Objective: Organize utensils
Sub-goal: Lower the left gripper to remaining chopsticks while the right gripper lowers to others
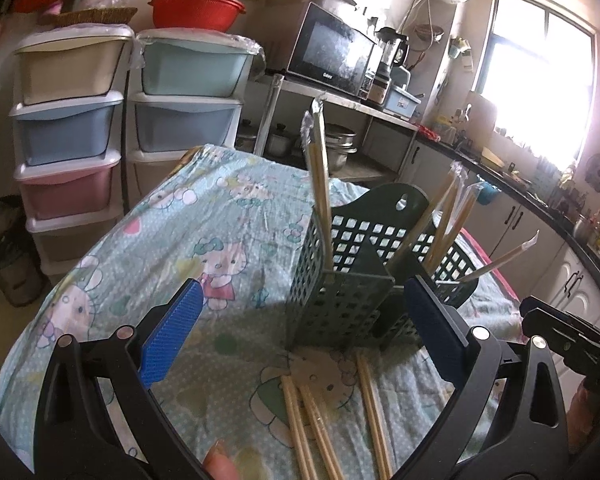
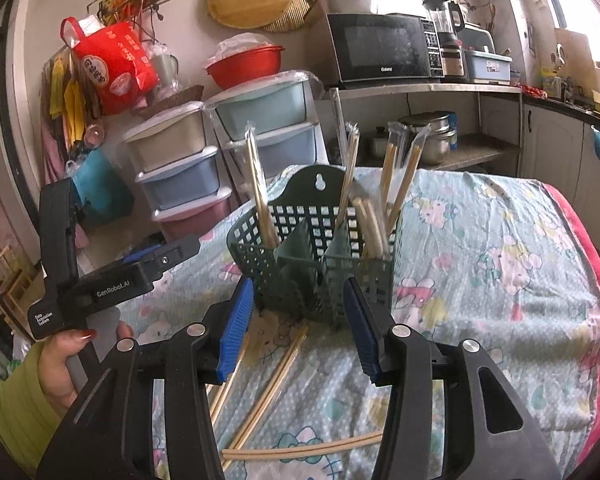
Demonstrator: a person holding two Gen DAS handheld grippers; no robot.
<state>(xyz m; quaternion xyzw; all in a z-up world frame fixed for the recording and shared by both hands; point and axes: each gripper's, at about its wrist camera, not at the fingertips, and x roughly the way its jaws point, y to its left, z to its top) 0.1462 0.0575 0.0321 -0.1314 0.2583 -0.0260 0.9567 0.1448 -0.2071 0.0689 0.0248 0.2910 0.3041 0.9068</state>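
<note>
Left wrist view: our left gripper [image 1: 300, 332] is hovering over the table [image 1: 148, 240] with jaws spread wide, gripping nothing. Blue pads [image 1: 172, 332] are framing the green utensil basket [image 1: 340, 280], which is standing upright on the cartoon-print cloth just ahead. Wrapped chopsticks [image 1: 320, 176] are sticking up out of its compartments, some leaning right. Loose chopsticks [image 1: 312, 420] are lying flat on the cloth between the fingers, below the basket. A fingertip is showing at the bottom edge. We're catching part of the right gripper [image 1: 568, 332] at the right edge.

Right wrist view: our right gripper [image 2: 300, 328] is also sitting wide open and empty, pointing at the basket [image 2: 316, 264] from slightly above, pads either side of its front wall without touching. Standing chopsticks [image 2: 260, 196] are occupying the left and right compartments; the middle one we can't tell. More chopsticks [image 2: 272, 384] are lying on the cloth under the gripper, one pair [image 2: 300, 450] lying crosswise. The left hand [image 2: 68, 364], green sleeve, is gripping the left gripper's handle [image 2: 100, 280] at the left, held level beside the basket.
</note>
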